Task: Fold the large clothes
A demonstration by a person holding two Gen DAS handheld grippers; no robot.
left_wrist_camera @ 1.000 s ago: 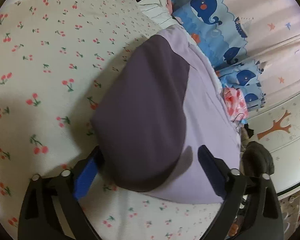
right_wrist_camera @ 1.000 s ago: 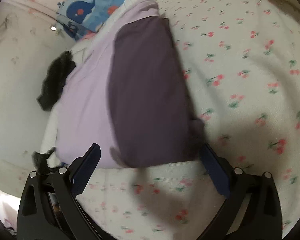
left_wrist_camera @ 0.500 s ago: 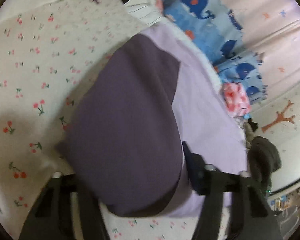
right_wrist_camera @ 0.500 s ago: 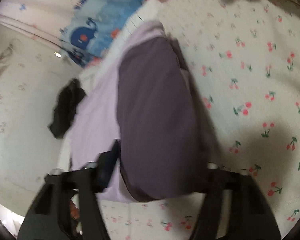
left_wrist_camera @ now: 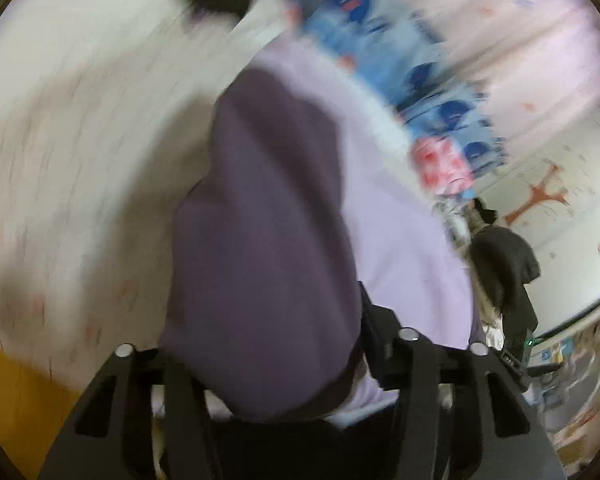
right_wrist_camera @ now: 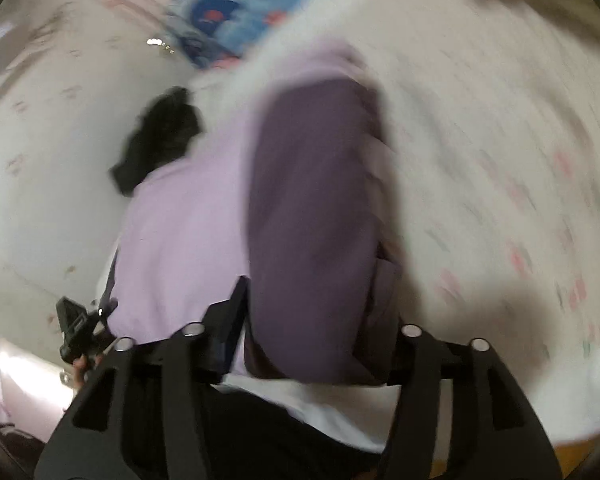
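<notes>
Garment [left_wrist_camera: 284,248], two-tone purple (dark panel over lilac), is gripped at its near edge by both grippers. Left gripper [left_wrist_camera: 260,364]: jaws at roughly half width, dark panel bunched between them, right finger [left_wrist_camera: 380,332] pressed against the cloth; left finger is hidden under the fabric. Right gripper [right_wrist_camera: 312,344]: jaws are opening slightly, yet the dark fold is seen filling the gap, with the left finger [right_wrist_camera: 228,320] against the lilac side, so the hold is judged intact.

Key relation: the garment's long axis runs straight away from both grippers, toward the far end of the bed. Both hands are equally near, on the same near edge, side by side. A fold away from the person, near edge carried over to the far edge, is judged the likely step.

Surface: bedsheet [right_wrist_camera: 500,140], white with a cherry print, soft, heavily motion-blurred. Beyond: whale-print blue fabric [left_wrist_camera: 432,80], a pink item [left_wrist_camera: 440,160], a dark garment [left_wrist_camera: 504,272] at the bed edge, wall with tree decal [left_wrist_camera: 536,196].
</notes>
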